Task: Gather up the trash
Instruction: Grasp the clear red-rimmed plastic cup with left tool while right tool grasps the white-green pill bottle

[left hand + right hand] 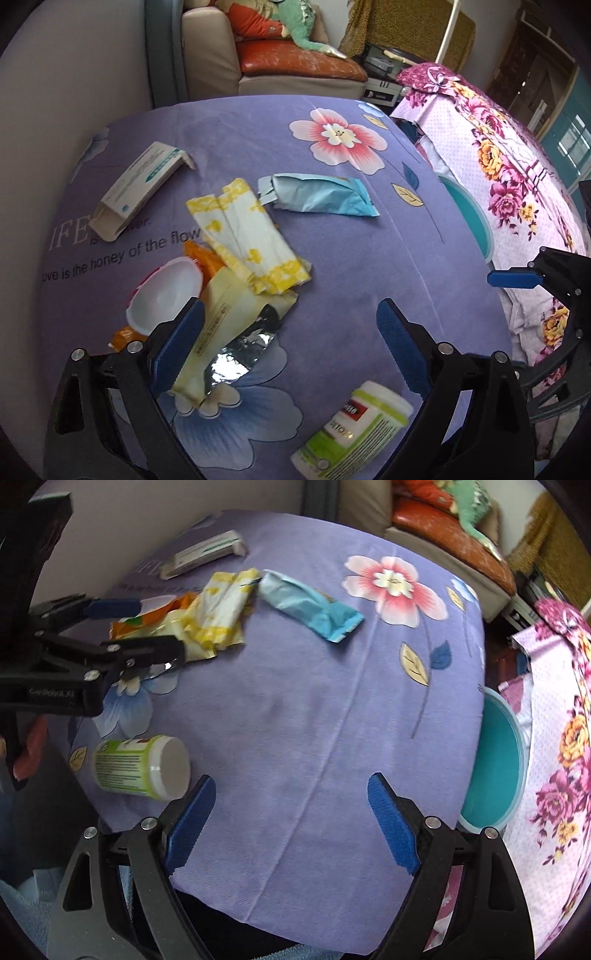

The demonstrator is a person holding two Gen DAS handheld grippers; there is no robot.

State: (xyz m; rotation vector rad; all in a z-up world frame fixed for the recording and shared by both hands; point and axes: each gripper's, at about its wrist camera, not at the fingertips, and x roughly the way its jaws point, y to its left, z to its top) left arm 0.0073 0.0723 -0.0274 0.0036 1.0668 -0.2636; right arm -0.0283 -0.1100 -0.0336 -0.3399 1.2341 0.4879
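Trash lies on a purple flowered tablecloth point(332, 229): a white carton point(138, 184), a yellow-white wrapper point(247, 236), a blue packet point(317, 194), a pale yellow foil pouch point(229, 339), a white cup point(166, 295), an orange wrapper point(205, 258) and a green-labelled bottle point(354, 432) on its side. My left gripper point(291, 350) is open, just above the foil pouch. My right gripper point(291, 819) is open and empty over bare cloth, with the bottle point(140, 768) to its left. A teal bin point(495, 771) sits beside the table on the right.
A bed with a pink flowered cover point(509, 177) stands right of the table. A sofa with an orange cushion point(295, 62) is behind it. A wall runs along the table's left side. The left gripper point(122, 624) also shows in the right wrist view.
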